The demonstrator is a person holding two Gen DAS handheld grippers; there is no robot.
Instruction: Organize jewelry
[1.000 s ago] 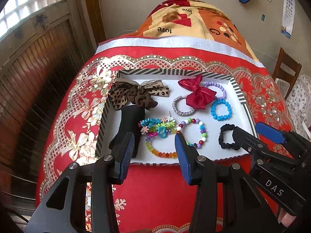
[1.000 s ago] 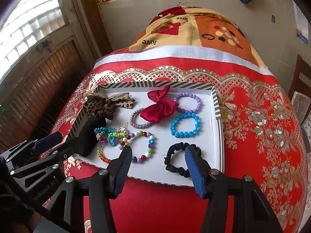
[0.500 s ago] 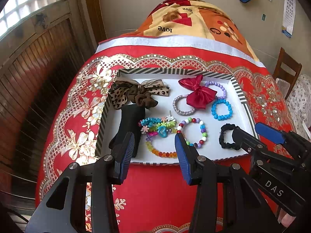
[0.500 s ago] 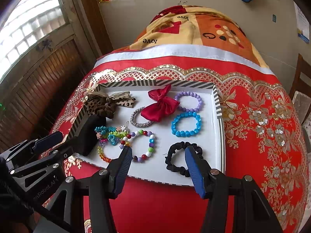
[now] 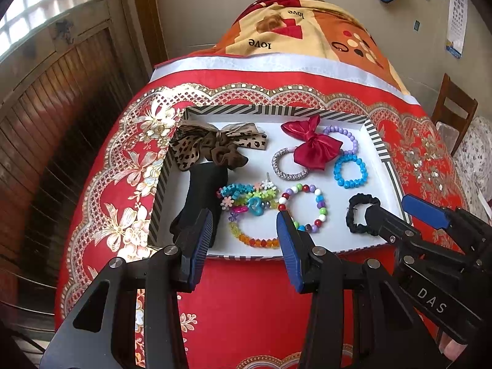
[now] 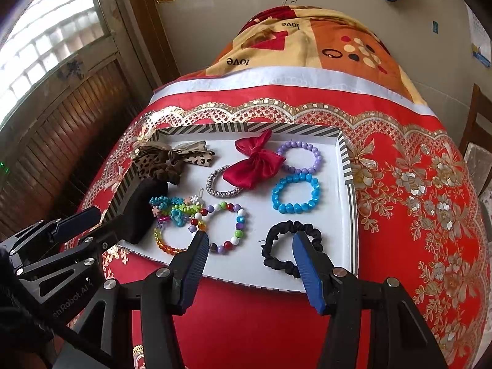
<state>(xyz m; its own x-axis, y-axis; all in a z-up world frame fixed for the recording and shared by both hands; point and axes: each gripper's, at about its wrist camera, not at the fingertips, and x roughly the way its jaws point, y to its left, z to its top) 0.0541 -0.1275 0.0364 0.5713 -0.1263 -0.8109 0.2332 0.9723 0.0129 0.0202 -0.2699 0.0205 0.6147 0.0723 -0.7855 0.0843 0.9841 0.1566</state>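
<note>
Nothing has moved since the earlier frames: both the left gripper (image 5: 244, 240) and right gripper (image 6: 249, 259) hover released and empty at the lower edge of the tray (image 6: 346, 156). All the jewelry already lies inside it, so sorting looks finished or paused; the black scrunchie (image 6: 276, 240) sits nearest the right gripper, should another pick follow.

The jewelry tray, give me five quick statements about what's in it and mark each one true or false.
1. The red satin bow lies partly over the silver bracelet. True.
2. The blue bead bracelet sits outside the striped tray. False: it lies inside, near the right wall.
3. The black scrunchie is clamped in the right gripper. False: the fingers stand apart above the tray's near edge, pressing on nothing.
4. The leopard-print bow is in the tray's far left corner. True.
5. The left gripper holds the multicolour bead bracelet. False: it is open and empty.
</note>
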